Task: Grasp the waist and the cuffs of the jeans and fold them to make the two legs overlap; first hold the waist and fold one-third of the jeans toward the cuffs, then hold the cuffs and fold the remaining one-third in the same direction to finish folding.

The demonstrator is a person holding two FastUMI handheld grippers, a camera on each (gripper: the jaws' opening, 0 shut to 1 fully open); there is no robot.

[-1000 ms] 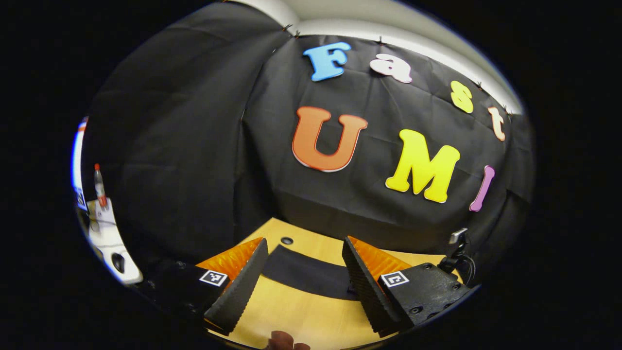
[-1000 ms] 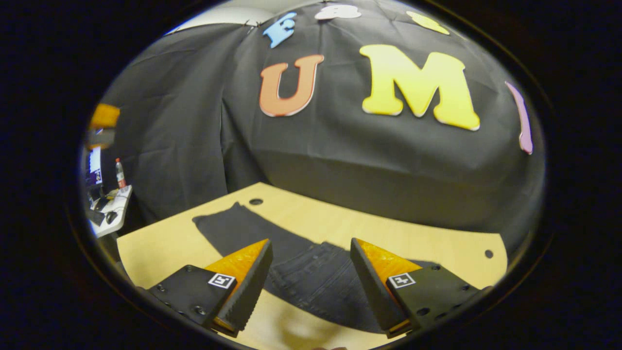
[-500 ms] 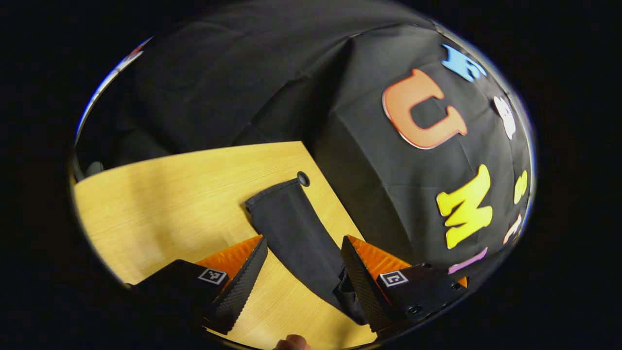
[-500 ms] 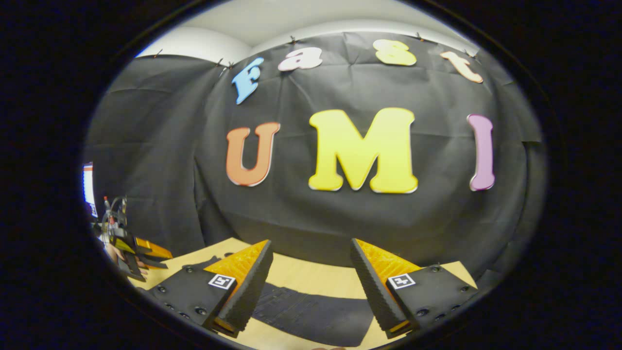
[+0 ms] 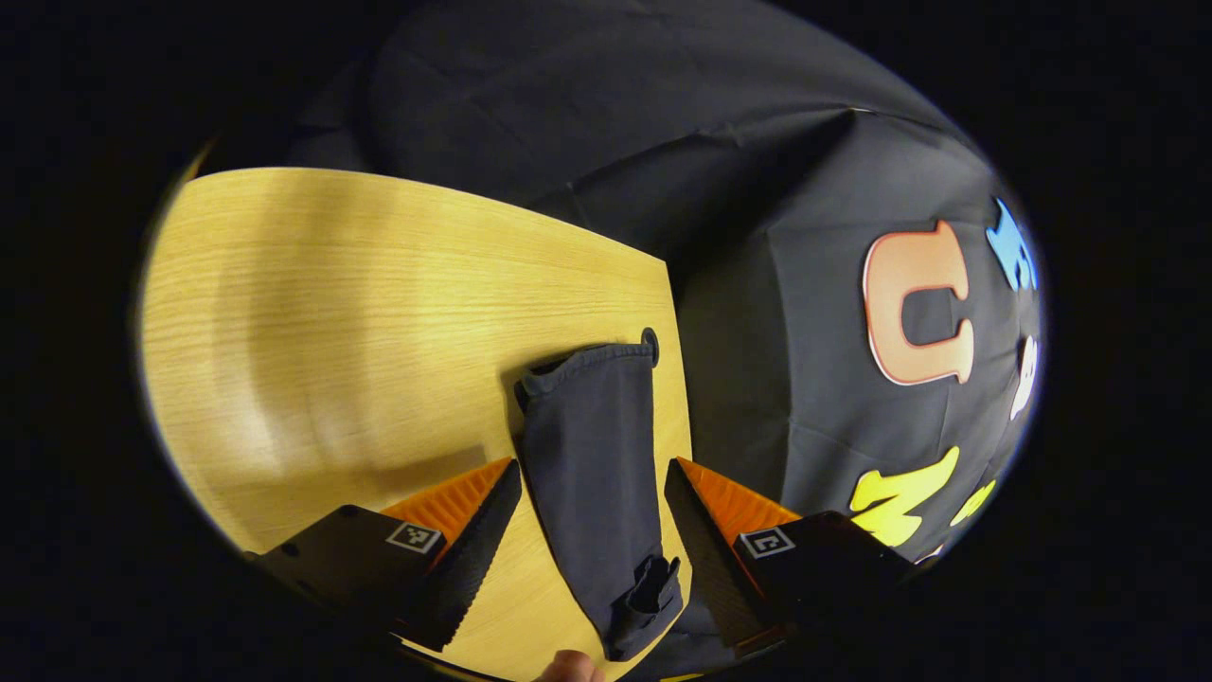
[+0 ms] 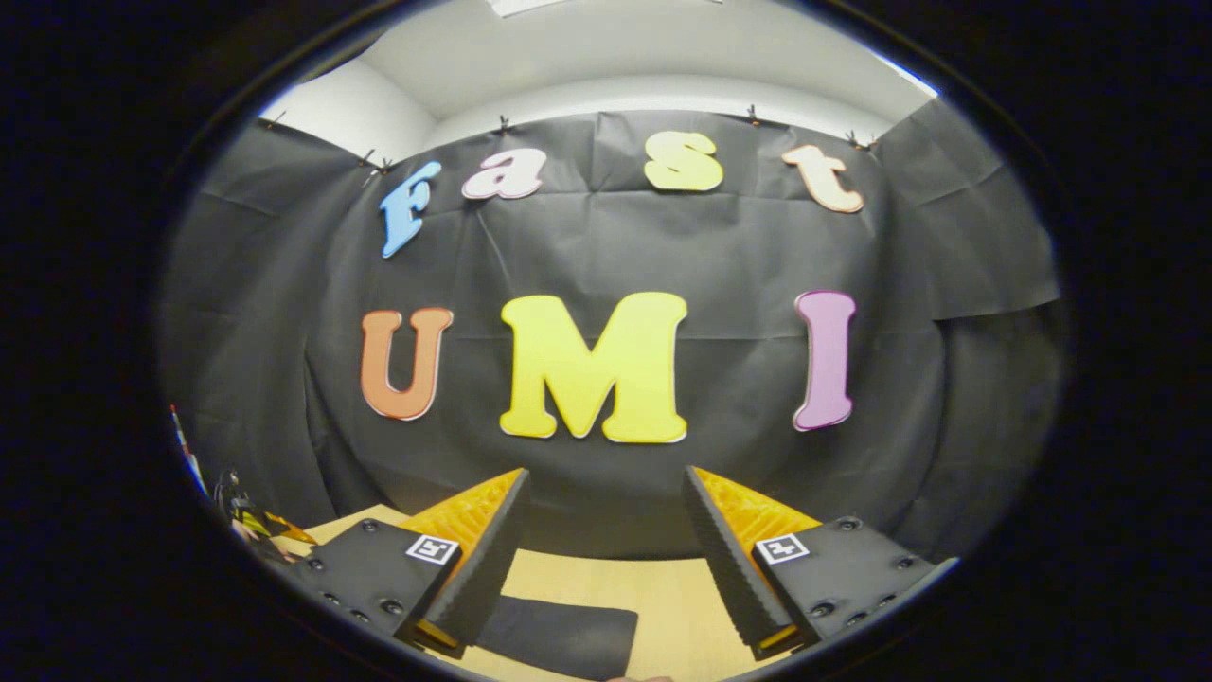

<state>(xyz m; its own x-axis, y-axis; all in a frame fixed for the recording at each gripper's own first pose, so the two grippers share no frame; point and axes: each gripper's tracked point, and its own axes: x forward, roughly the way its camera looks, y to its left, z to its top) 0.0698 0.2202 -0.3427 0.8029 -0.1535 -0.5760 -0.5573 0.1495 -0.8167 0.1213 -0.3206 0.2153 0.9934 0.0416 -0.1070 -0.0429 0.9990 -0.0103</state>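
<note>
Light wooden table, grain visible, is seen from above in left gripper view; its far edge runs along the black booth cloth. A small dark round hole is set in the top near that edge. Dark jeans are laid flat directly on the wood, one narrow length stretched toward the hole, w/ the hemmed end just beside it. At the near end the fabric is bunched into a small lump. Rest of tabletop to the left is bare wood w/ soft shadow bands.

In right gripper view, a strip of the same table is seen low down, w/ a dark piece of the jeans lying flat on it.
</note>
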